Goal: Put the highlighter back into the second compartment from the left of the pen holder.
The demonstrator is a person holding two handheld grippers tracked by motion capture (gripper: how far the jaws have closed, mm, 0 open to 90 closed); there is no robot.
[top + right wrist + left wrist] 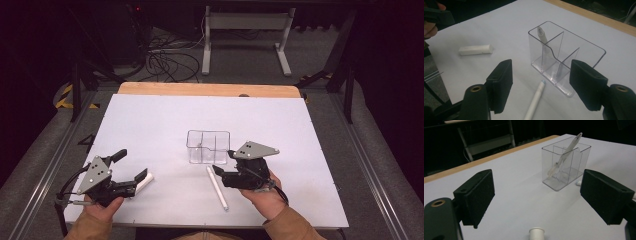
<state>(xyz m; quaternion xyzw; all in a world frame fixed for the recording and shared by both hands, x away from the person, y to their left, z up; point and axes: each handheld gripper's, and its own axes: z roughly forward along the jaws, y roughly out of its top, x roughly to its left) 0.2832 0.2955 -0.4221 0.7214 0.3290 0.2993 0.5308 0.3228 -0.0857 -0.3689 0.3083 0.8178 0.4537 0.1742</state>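
Tabletop [150, 125]: we see a white sheet over a wooden top, its bare wood edge along the far side.
Clear organizer [208, 146]: it stands upright near the middle, split into compartments; one pen [565, 155] leans tilted inside a compartment.
Left gripper [131, 170]: we hold it at the near left, jaws wide apart, nothing between them.
Right gripper [224, 162]: we hold it at the near right, just beside the organizer's near right corner; jaws apart and gripping nothing, above the loose pen.
Loose pen [217, 187]: it lies flat, near of the organizer.
White stick [475, 49]: it lies flat beside the left jaws.
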